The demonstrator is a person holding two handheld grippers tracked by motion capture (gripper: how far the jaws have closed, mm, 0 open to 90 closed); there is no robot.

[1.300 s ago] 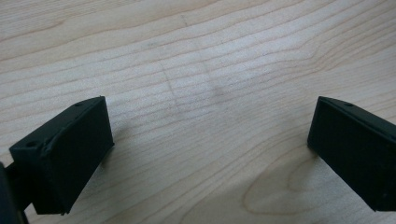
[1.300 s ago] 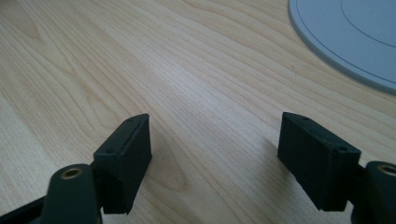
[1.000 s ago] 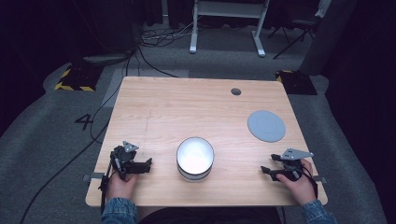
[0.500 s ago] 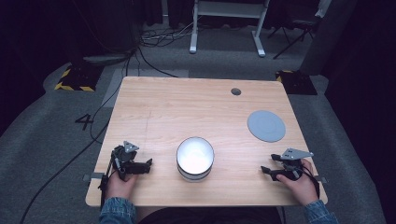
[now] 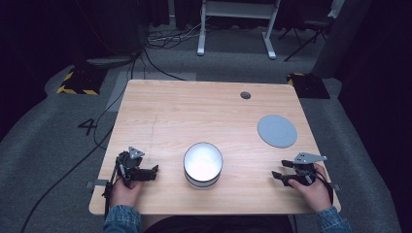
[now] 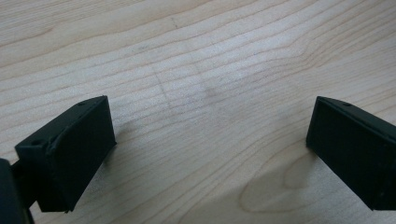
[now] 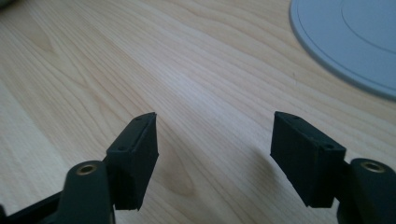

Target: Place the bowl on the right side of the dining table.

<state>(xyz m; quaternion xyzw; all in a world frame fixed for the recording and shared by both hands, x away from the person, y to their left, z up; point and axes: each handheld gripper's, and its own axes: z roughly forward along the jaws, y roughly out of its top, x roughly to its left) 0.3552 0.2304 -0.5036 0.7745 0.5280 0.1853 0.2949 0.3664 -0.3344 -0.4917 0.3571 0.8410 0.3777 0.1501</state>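
Between both hands, low in the high view's centre, sits a white bowl (image 5: 203,165): probably stiff, smooth, slippery; best pinched at the rim. Left claw (image 5: 154,171) gapes wide, empty. Right claw (image 5: 275,175), just narrowing, also open, nothing between its jaws.

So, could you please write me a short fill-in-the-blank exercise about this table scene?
1. The round white container stands on the table between the two ____.
2. The flat grey disc lies nearer the ____ gripper than the left gripper.
3. The jaws of both grippers stand ____, with bare wood between them.
4. The wooden table has a small round ____ near its far edge.

Missing words: grippers; right; open; hole
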